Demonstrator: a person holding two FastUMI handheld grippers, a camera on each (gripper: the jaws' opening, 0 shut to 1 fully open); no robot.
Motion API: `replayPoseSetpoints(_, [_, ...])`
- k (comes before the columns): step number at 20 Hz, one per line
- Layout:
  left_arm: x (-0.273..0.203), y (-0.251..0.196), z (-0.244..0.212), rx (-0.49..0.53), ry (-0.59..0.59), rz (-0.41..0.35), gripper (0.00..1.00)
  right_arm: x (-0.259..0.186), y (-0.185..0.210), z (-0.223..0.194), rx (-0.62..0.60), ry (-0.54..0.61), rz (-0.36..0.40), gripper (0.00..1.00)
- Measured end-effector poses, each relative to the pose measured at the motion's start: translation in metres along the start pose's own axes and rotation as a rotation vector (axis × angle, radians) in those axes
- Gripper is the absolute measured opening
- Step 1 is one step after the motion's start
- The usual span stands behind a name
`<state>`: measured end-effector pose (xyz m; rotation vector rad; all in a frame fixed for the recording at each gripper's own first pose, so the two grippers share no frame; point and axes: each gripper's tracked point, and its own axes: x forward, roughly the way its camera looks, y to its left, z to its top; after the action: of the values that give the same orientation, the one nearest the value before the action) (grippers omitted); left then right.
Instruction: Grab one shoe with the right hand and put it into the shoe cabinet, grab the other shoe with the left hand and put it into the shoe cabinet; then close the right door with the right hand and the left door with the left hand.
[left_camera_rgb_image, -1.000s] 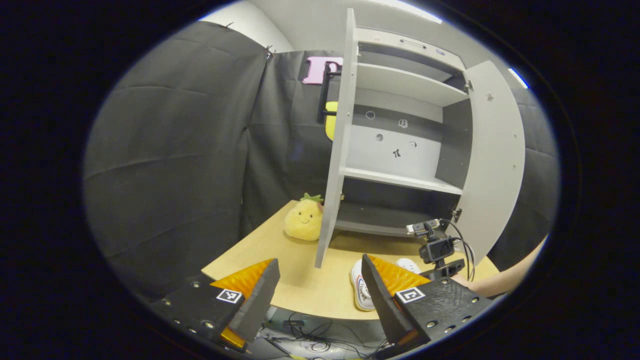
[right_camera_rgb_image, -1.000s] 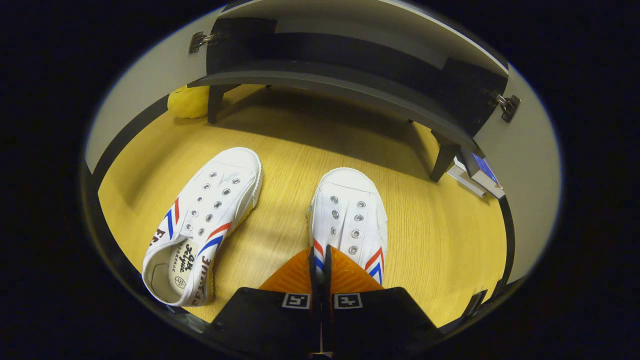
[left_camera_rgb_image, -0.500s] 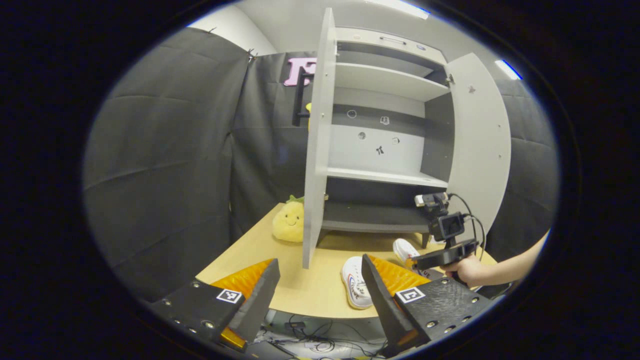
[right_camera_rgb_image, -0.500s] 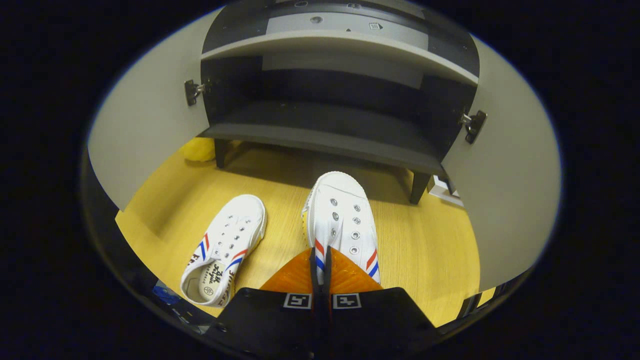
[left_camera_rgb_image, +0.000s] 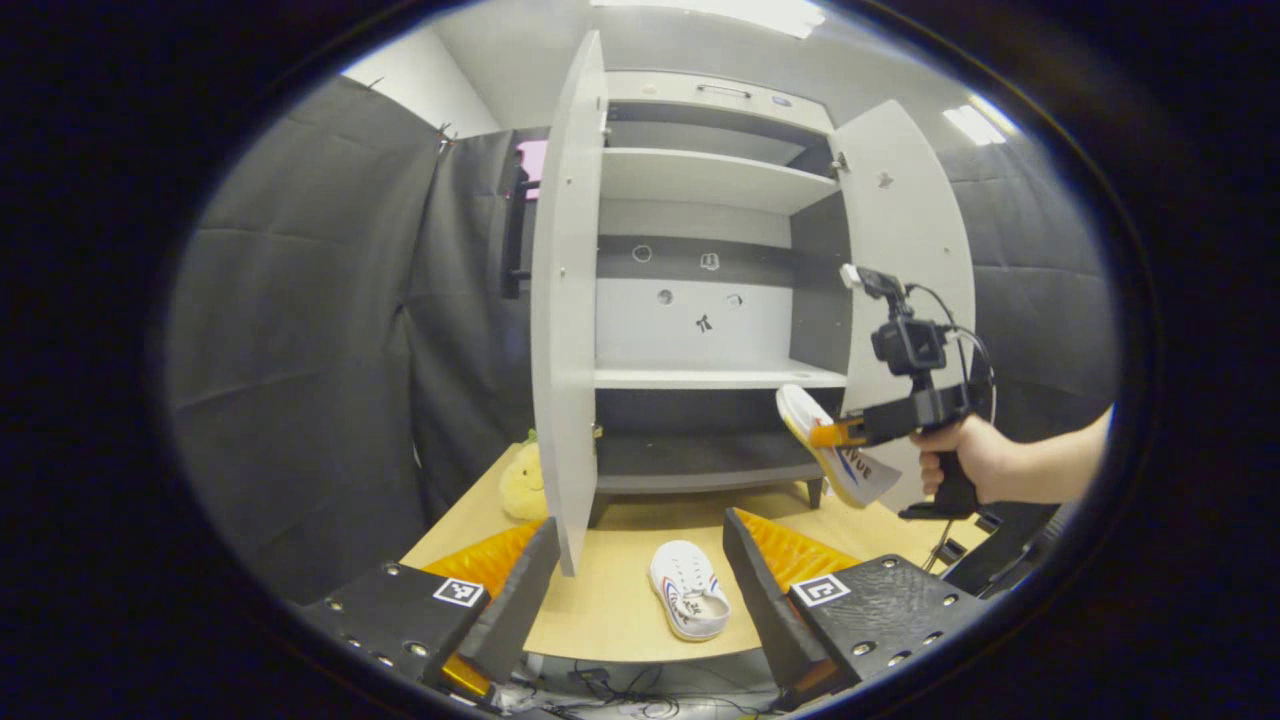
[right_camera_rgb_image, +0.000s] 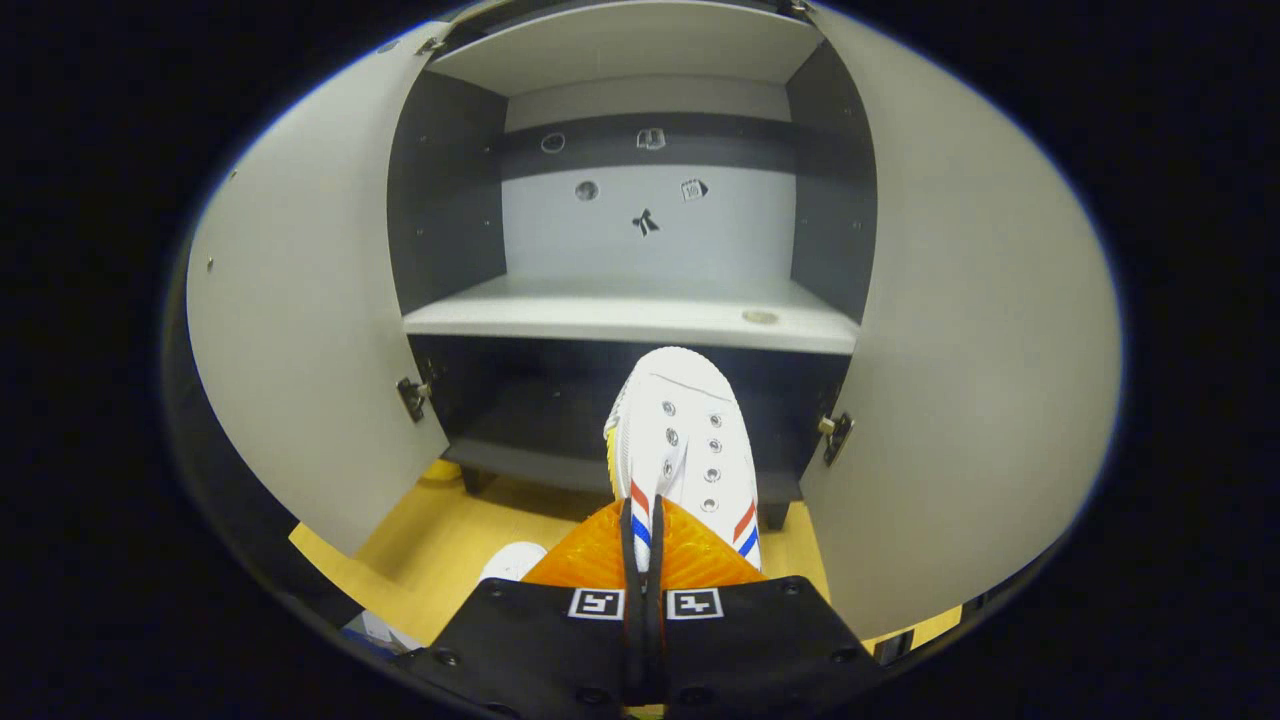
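Note:
My right gripper (right_camera_rgb_image: 640, 520) is shut on the side wall of a white shoe (right_camera_rgb_image: 682, 440) with red and blue stripes, held in the air with its toe toward the open cabinet (right_camera_rgb_image: 630, 310). In the left gripper view that shoe (left_camera_rgb_image: 838, 450) hangs in front of the middle shelf (left_camera_rgb_image: 715, 377), with the right gripper (left_camera_rgb_image: 825, 435) and a hand (left_camera_rgb_image: 965, 460) behind it. The other shoe (left_camera_rgb_image: 688, 602) lies on the wooden table (left_camera_rgb_image: 600, 600), its toe also showing in the right gripper view (right_camera_rgb_image: 512, 560). My left gripper (left_camera_rgb_image: 640, 560) is open above the table's near edge. Both doors (left_camera_rgb_image: 562, 300) (left_camera_rgb_image: 905, 250) stand open.
A yellow plush toy (left_camera_rgb_image: 520, 482) sits on the table behind the left door. Cables (left_camera_rgb_image: 640, 685) lie below the table's front edge. The cabinet's shelves are bare, with a small round mark on the middle shelf (right_camera_rgb_image: 760, 317).
The right gripper has lifted its shoe off the table to the level of the middle shelf. The left gripper's view has tilted, with the other shoe now between its fingers.

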<state>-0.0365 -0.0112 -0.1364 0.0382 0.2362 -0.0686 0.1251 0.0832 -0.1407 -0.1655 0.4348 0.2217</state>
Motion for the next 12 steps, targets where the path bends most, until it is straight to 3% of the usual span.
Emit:
replayPoseSetpoints(7, [0.013,-0.017,0.027,-0.040,-0.041,-0.075,0.94,-0.007,-0.005,0.084,0.003,-0.112,-0.020,0.01])
replayPoseSetpoints(12, [0.029,-0.022,0.047,-0.014,-0.074,-0.073,0.94,0.016,-0.007,0.136,-0.012,-0.175,-0.015,0.01])
